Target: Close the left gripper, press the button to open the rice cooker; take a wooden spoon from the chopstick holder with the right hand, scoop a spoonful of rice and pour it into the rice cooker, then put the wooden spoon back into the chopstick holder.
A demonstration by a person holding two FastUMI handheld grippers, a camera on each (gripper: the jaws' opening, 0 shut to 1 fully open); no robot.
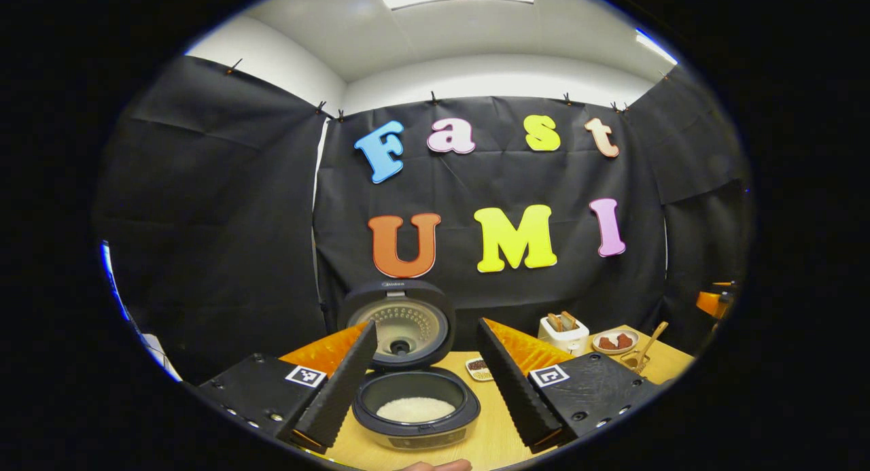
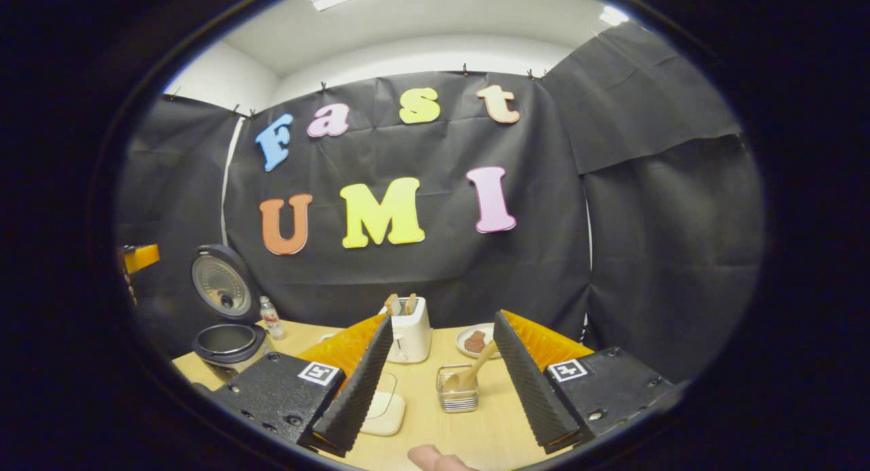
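— Tongs? Left gripper (image 1: 427,379) released, fingers spread before rice cooker (image 1: 416,406); right gripper (image 2: 442,382) likewise released, empty.

— Contents, markings? Lid up, rice (image 1: 415,409) inside, lid lettering too small to read. Wooden spoon (image 2: 469,374) standing tilted in chopstick holder (image 2: 457,397), beside toaster (image 2: 410,334).

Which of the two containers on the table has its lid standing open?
The rice cooker: its round lid stands upright behind the pot, and white rice lies inside. The white toaster has no lid, only bread in its slots.
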